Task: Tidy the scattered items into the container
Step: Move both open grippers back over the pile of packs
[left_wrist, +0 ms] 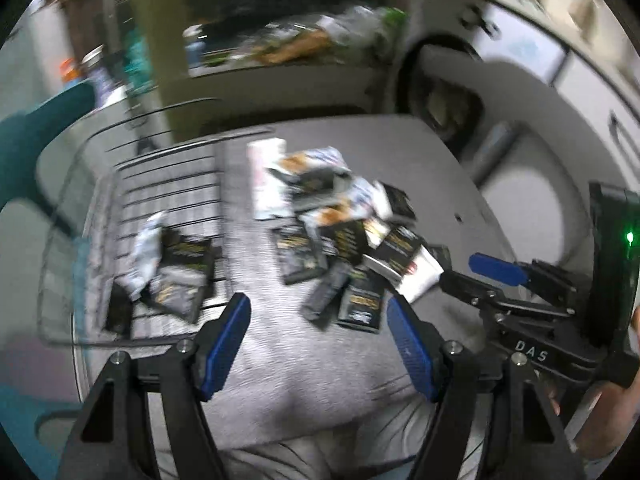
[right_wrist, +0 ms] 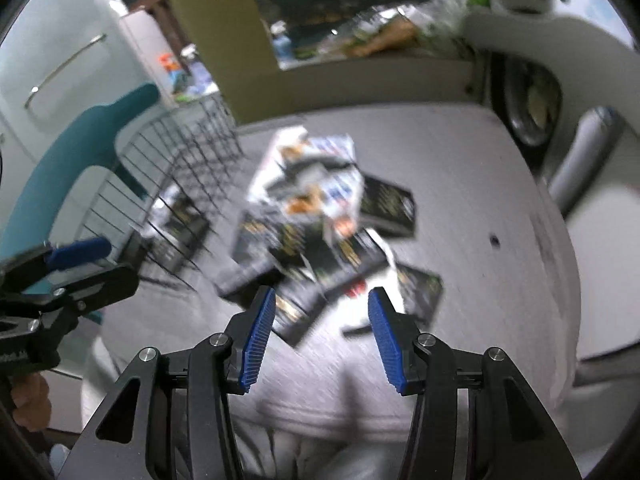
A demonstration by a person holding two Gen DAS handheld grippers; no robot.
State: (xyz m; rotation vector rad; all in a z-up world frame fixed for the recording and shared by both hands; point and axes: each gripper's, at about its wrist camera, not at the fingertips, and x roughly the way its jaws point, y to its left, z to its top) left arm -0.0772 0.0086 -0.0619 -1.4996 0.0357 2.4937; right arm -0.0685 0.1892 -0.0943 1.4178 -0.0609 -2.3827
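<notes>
A pile of black and white sachets (left_wrist: pixel 340 232) lies on the grey tablecloth, also in the right wrist view (right_wrist: pixel 324 224). A black wire basket (left_wrist: pixel 132 240) stands left of the pile and holds a few sachets (left_wrist: pixel 180 276); it shows in the right wrist view (right_wrist: pixel 180 184) too. My left gripper (left_wrist: pixel 318 320) is open and empty, near the basket's front right corner. My right gripper (right_wrist: pixel 322 320) is open and empty, just short of the pile's near edge. It appears in the left wrist view (left_wrist: pixel 472 276) beside a white packet (left_wrist: pixel 416 280).
A teal chair (right_wrist: pixel 80 152) stands behind the basket on the left. A white cabinet (right_wrist: pixel 52 60) is at far left, a washing machine door (right_wrist: pixel 528 108) at back right. A cluttered shelf (left_wrist: pixel 296 40) runs along the back. The table edge (right_wrist: pixel 568 280) curves on the right.
</notes>
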